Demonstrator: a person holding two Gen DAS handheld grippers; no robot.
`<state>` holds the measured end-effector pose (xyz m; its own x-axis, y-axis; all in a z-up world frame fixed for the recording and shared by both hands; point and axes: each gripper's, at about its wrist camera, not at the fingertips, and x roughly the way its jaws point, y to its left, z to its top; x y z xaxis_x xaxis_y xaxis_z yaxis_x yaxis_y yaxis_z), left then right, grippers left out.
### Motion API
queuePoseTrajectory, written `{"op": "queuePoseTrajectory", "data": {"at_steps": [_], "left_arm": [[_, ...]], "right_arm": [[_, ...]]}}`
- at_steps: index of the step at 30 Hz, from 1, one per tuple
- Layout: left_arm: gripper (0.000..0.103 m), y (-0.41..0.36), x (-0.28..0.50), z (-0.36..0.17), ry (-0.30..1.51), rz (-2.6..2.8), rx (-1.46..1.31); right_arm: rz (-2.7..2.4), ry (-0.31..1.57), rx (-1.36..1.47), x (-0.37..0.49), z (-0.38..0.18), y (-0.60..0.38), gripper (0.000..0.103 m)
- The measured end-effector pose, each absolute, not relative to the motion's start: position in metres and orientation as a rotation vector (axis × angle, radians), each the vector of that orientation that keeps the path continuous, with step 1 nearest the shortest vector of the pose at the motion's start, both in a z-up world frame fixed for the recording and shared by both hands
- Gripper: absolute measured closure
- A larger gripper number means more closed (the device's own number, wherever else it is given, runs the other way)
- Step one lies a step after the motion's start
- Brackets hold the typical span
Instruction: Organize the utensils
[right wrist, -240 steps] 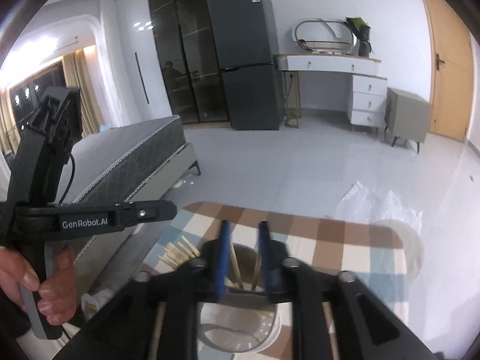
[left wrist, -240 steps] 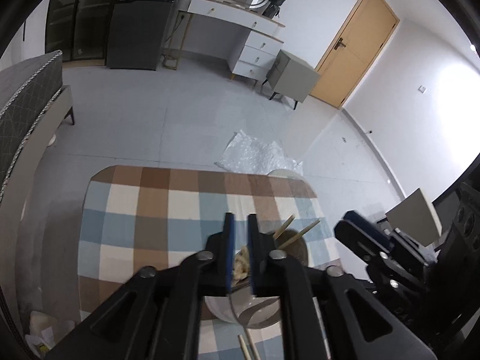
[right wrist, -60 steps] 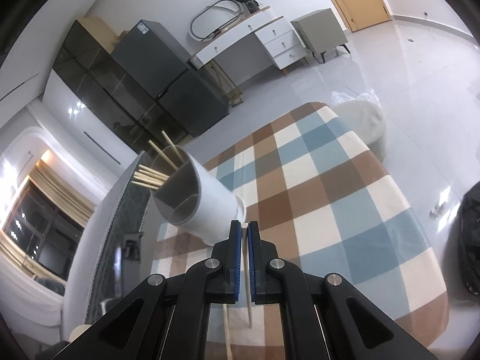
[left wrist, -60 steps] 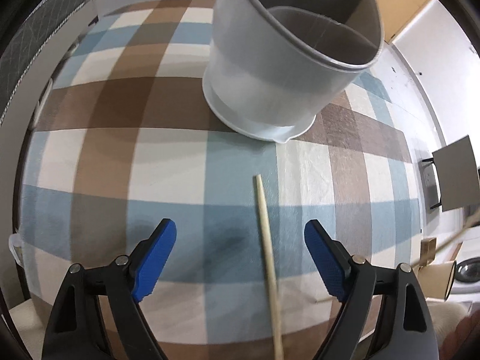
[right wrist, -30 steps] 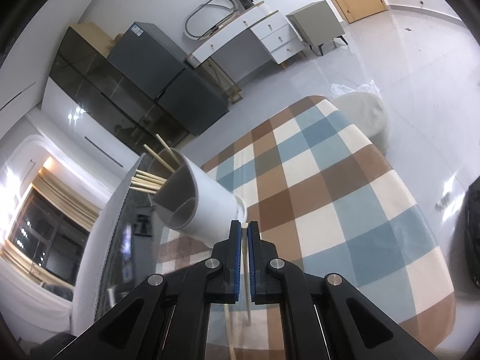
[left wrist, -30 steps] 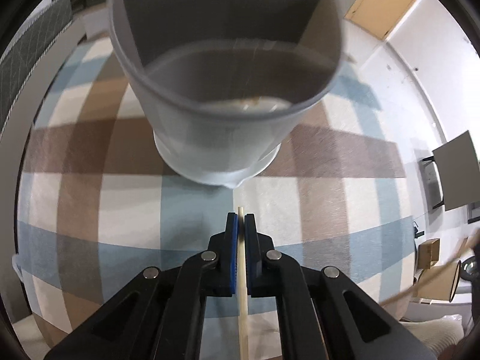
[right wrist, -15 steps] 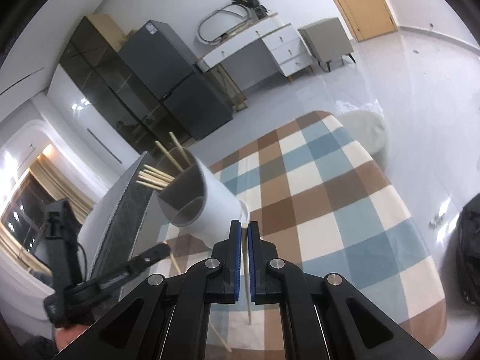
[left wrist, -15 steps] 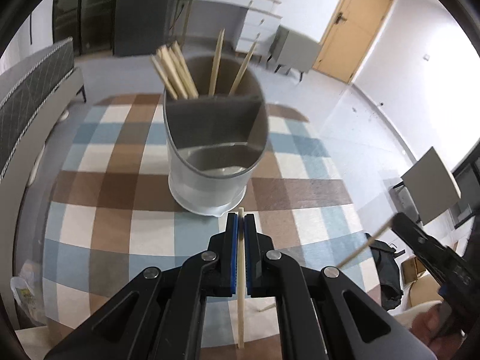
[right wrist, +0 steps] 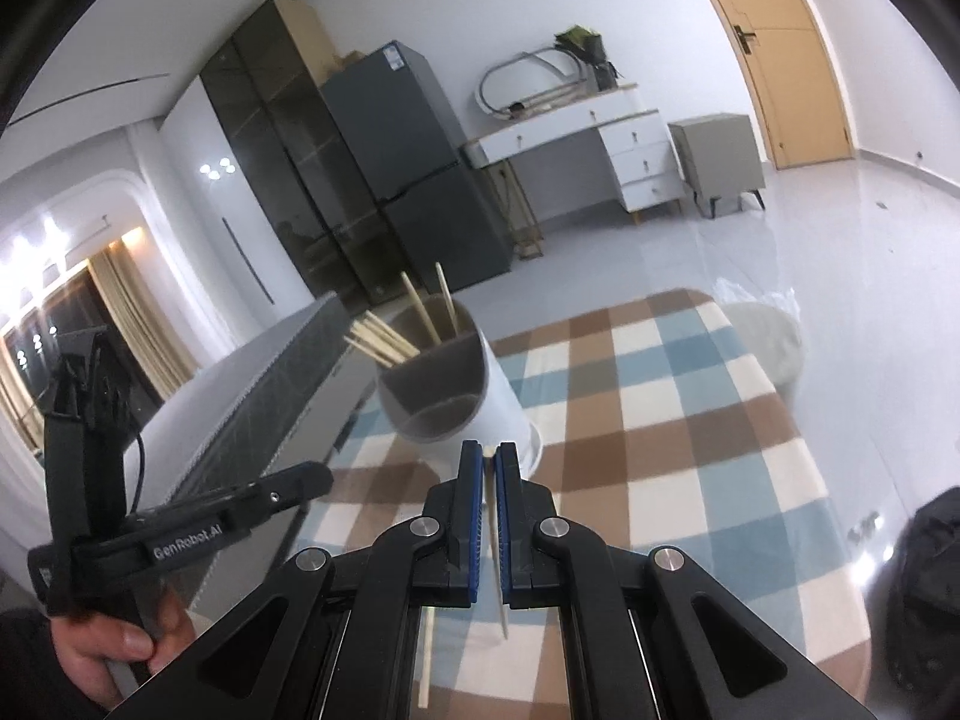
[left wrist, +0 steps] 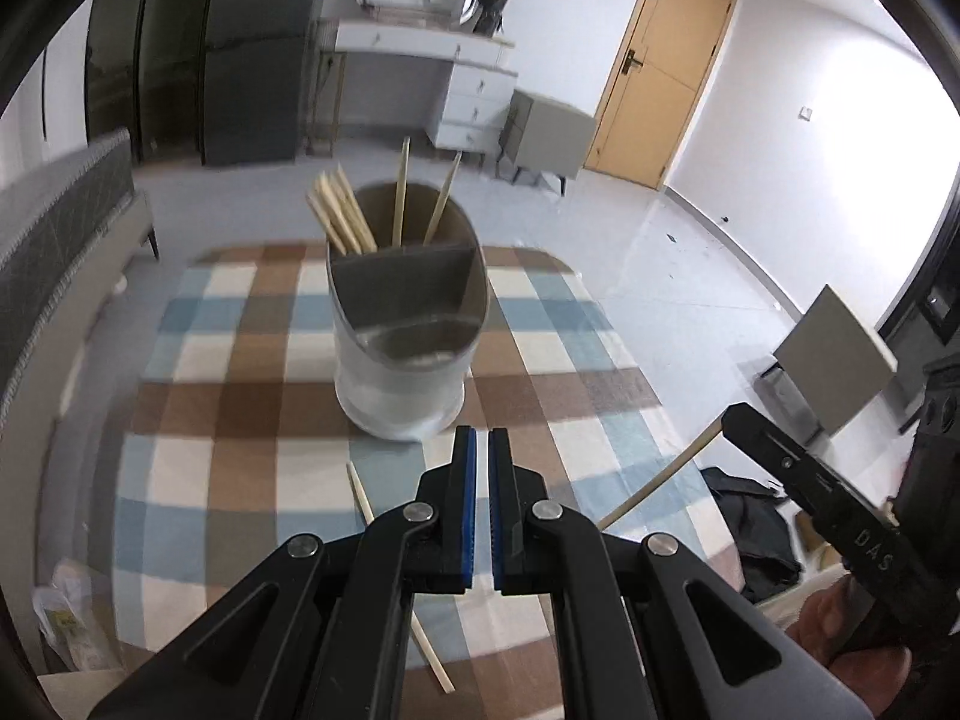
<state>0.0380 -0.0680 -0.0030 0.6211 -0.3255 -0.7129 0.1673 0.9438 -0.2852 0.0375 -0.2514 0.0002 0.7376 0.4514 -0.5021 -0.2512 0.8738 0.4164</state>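
Observation:
A grey-white divided utensil holder (left wrist: 408, 372) (right wrist: 498, 414) stands upright on the checked tablecloth (left wrist: 240, 420). Several wooden chopsticks (left wrist: 342, 210) (right wrist: 384, 342) lean in its far compartment; the near one looks empty. My left gripper (left wrist: 482, 450) (right wrist: 324, 477) is shut just short of the holder, and nothing sticks out past its pads. A loose chopstick (left wrist: 360, 492) (right wrist: 426, 660) lies on the cloth beneath it. My right gripper (right wrist: 489, 456) (left wrist: 729, 417) is shut on another chopstick (right wrist: 498, 570) (left wrist: 660, 477), which hangs down toward the cloth.
A grey bed (left wrist: 60, 228) runs along the table's left side. A pale round stool (right wrist: 774, 342) sits past the far table edge and a black bag (left wrist: 750, 516) lies on the floor at the right. A hand (right wrist: 120, 654) holds the left gripper's handle.
The left gripper has risen and drawn back from the holder. The chopstick seen between its pads earlier now lies on the cloth under it. The right gripper rolled, still holding its chopstick.

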Motion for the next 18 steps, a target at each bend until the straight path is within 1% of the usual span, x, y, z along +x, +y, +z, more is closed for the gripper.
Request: {"op": "queuePoseTrajectory", "data": {"at_steps": [3, 4, 5, 6, 8, 10, 13, 18], "left_arm": [[0.102, -0.052, 0.047, -0.019, 0.936, -0.217, -0.220], [0.090, -0.047, 0.051, -0.027, 0.980, -0.197, -0.230], [0.067, -0.040, 0.057, -0.039, 1.039, -0.165, -0.251], [0.058, -0.031, 0.062, -0.051, 1.081, -0.136, -0.287], [0.052, -0.017, 0.066, -0.066, 1.080, -0.108, -0.352], [0.043, -0.011, 0.072, -0.079, 1.110, -0.056, -0.356], [0.043, -0.009, 0.087, -0.101, 1.160, -0.048, -0.388], [0.043, -0.020, 0.115, -0.128, 1.248, -0.026, -0.361]], "right_arm": [[0.394, 0.658, 0.344, 0.040, -0.004, -0.250, 0.099], [0.394, 0.667, 0.342, 0.043, -0.005, -0.249, 0.099], [0.386, 0.669, 0.341, 0.045, -0.007, -0.249, 0.099], [0.379, 0.677, 0.346, 0.047, -0.009, -0.250, 0.099], [0.356, 0.708, 0.374, 0.054, -0.015, -0.255, 0.096], [0.351, 0.732, 0.425, 0.060, -0.023, -0.262, 0.096], [0.348, 0.738, 0.446, 0.065, -0.025, -0.267, 0.102], [0.354, 0.736, 0.421, 0.067, -0.023, -0.264, 0.103]]}}
